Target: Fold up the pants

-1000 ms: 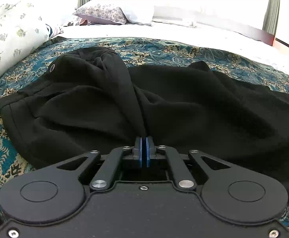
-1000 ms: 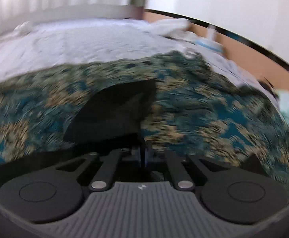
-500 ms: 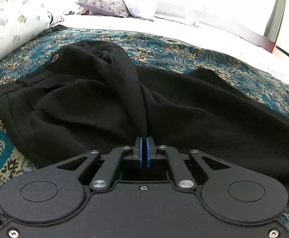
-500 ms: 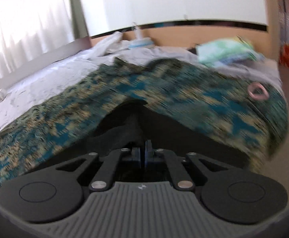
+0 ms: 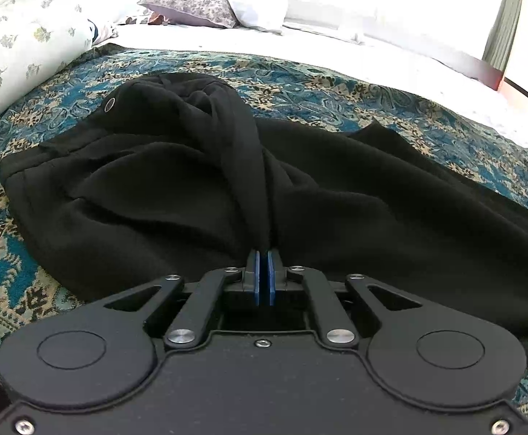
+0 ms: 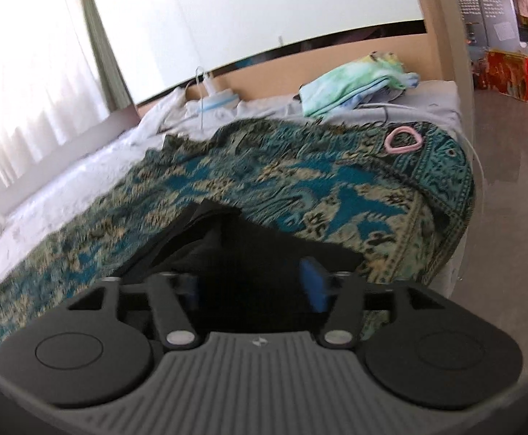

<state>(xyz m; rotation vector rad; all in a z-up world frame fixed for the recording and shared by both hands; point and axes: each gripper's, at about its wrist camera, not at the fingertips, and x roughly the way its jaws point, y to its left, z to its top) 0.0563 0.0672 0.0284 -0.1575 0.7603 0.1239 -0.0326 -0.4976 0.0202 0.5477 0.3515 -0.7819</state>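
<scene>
Black pants (image 5: 162, 181) lie bunched on a teal patterned bedspread (image 5: 300, 87). In the left wrist view my left gripper (image 5: 263, 253) is shut on a pulled-up fold of the pants, with the waist and a metal eyelet to the left and a leg running right. In the right wrist view my right gripper (image 6: 253, 282) is open, its blue pads (image 6: 313, 282) spread apart over the end of the black pant leg (image 6: 264, 246) on the bedspread (image 6: 300, 188).
Floral pillows (image 5: 21, 43) and a white sheet (image 5: 300, 43) lie beyond the bedspread. In the right wrist view the bed's corner (image 6: 460, 188) drops to the floor at right. A pink ring (image 6: 403, 139) and folded green cloth (image 6: 351, 83) lie near it.
My right gripper has opened and let go of the pant leg, after swinging right toward the bed's corner. My left gripper stays shut on the fold and has shifted slightly.
</scene>
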